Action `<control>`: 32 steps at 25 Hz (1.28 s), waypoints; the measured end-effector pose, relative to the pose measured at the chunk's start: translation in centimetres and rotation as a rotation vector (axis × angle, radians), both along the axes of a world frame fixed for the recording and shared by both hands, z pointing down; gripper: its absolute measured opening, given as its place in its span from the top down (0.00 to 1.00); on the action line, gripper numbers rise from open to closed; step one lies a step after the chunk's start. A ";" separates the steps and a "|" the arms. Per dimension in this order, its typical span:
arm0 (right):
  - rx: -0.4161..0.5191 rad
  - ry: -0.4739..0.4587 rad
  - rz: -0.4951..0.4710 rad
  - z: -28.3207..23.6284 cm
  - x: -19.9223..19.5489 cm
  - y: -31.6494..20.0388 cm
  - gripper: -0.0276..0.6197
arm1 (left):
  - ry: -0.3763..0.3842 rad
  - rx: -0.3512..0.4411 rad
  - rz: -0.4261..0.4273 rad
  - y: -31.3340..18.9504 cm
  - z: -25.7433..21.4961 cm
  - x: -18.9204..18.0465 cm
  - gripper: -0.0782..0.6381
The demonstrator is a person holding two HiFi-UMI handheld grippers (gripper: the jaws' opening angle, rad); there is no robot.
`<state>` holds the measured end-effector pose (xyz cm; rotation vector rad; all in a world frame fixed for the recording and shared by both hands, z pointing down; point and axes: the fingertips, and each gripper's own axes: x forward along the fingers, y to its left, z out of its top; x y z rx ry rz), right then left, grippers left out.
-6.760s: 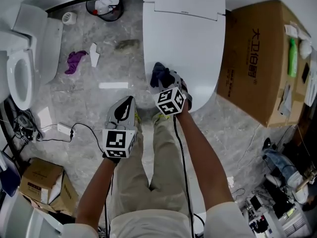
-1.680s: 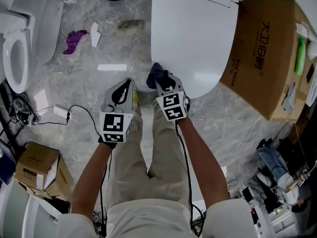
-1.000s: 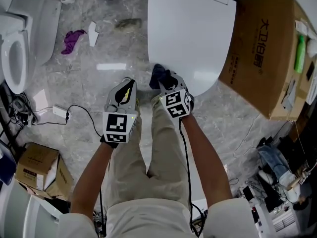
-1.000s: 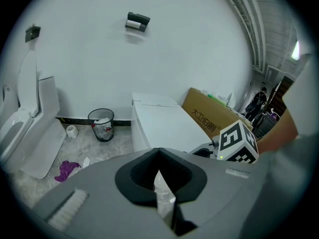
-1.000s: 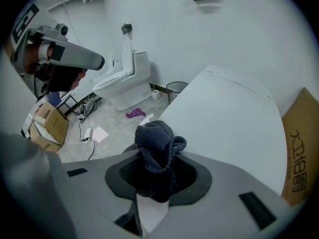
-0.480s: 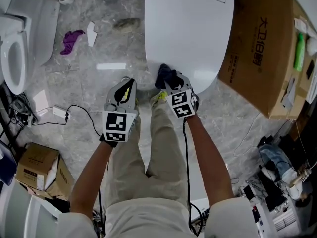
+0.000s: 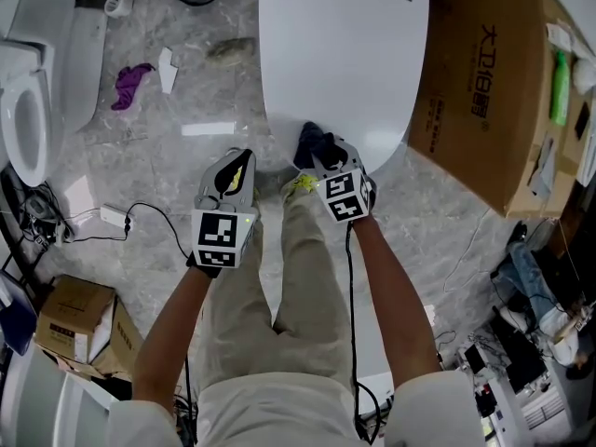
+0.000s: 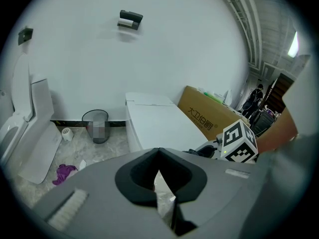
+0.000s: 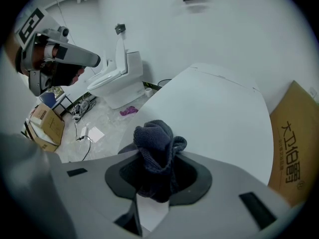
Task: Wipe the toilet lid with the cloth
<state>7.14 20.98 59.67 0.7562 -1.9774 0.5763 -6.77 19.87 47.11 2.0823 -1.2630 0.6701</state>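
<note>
We log the right gripper (image 9: 157,178) clenched on the dark cloth (image 9: 155,146), the bundle sitting at the near edge of the white toilet lid (image 7: 345,54). We note the left gripper (image 8: 158,168) beside it, off the lid, jaws together and empty.

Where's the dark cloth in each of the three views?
Head view: cloth centre, at the near edge of the toilet lid.
Left gripper view: small dark patch right of centre.
Right gripper view: centre, held by the right gripper.
Shared landmark: the white toilet lid.
</note>
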 end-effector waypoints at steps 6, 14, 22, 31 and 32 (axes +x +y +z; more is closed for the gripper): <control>-0.005 0.010 0.014 0.0 1.3 0.0 0.79 | -0.002 -0.008 0.017 0.0 0.1 0.8 0.89; -0.006 0.023 0.035 0.1 3.4 0.1 0.78 | -0.002 -0.004 0.041 -0.4 -0.2 1.9 0.89; -0.004 0.055 0.067 0.2 6.9 0.0 0.78 | -0.005 -0.011 0.058 -0.4 0.0 2.7 0.89; -0.008 0.101 0.085 0.3 9.8 0.2 0.78 | -0.009 -0.010 0.067 -0.4 0.1 3.0 0.89; -0.006 0.104 0.091 0.3 10.0 0.2 0.78 | -0.009 -0.010 0.069 -0.5 0.0 3.1 0.89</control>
